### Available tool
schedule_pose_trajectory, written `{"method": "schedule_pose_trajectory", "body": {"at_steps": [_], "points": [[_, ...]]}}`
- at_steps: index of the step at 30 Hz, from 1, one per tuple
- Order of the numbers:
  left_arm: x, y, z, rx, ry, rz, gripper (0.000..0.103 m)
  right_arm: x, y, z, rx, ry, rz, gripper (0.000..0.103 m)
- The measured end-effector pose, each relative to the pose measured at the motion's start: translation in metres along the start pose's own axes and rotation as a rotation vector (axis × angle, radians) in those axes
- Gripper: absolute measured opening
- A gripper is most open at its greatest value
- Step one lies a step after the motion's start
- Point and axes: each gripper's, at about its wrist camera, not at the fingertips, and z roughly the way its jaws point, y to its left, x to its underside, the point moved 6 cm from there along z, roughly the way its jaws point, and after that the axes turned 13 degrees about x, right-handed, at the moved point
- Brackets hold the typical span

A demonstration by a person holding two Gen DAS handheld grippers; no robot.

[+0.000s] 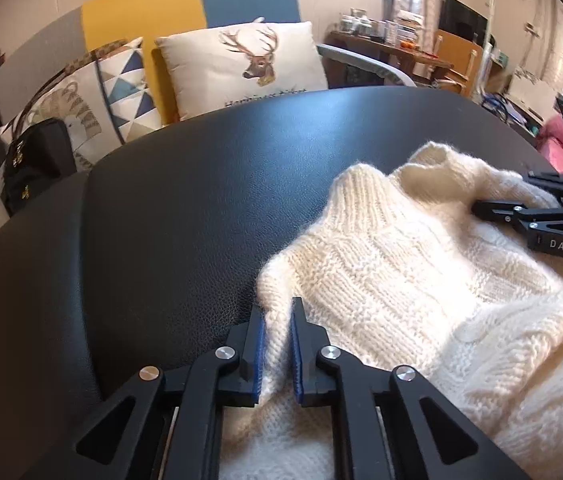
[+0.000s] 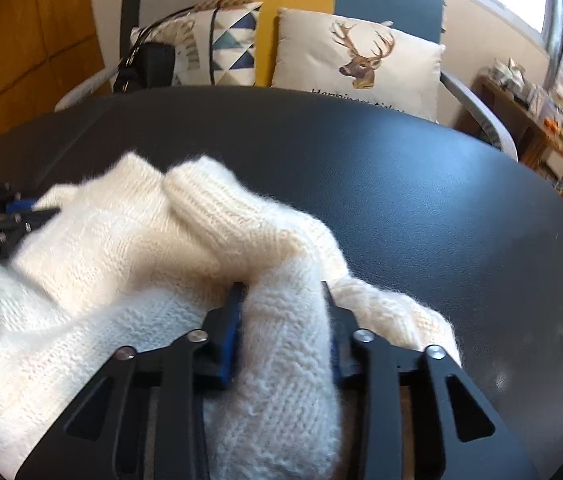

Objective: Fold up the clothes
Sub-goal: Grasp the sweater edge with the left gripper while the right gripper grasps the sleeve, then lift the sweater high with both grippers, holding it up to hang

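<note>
The cream sweater [image 1: 421, 264] lies rumpled on the near right of the black table [image 1: 185, 200]. The left gripper [image 1: 277, 322] pinches its thin left edge; the right gripper [image 2: 283, 300] clamps a thick bunched fold. Both should lift evenly, keeping the knit taut, to avoid slipping

Black leather-textured table [image 1: 185, 208], cream knitted sweater [image 1: 401, 280] lying bunched on it

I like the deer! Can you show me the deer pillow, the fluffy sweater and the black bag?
deer pillow [image 2: 361, 58], right wrist view, deer picture.
fluffy sweater [image 1: 393, 256], left wrist view, knitted middle.
black bag [image 1: 35, 160], left wrist view, front side.
</note>
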Motion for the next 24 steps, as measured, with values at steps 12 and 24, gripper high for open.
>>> {"method": "schedule_pose_trajectory", "body": {"at_steps": [12, 24], "points": [[-0.005, -0.029, -0.071, 0.068, -0.257, -0.116, 0.009, -0.020, -0.020, -0.047, -0.148, -0.076, 0.252, 0.018], [-0.025, -0.065, -0.191, 0.198, -0.567, -0.146, 0.009, -0.063, -0.014, -0.160, -0.273, -0.331, 0.315, 0.005]]}}
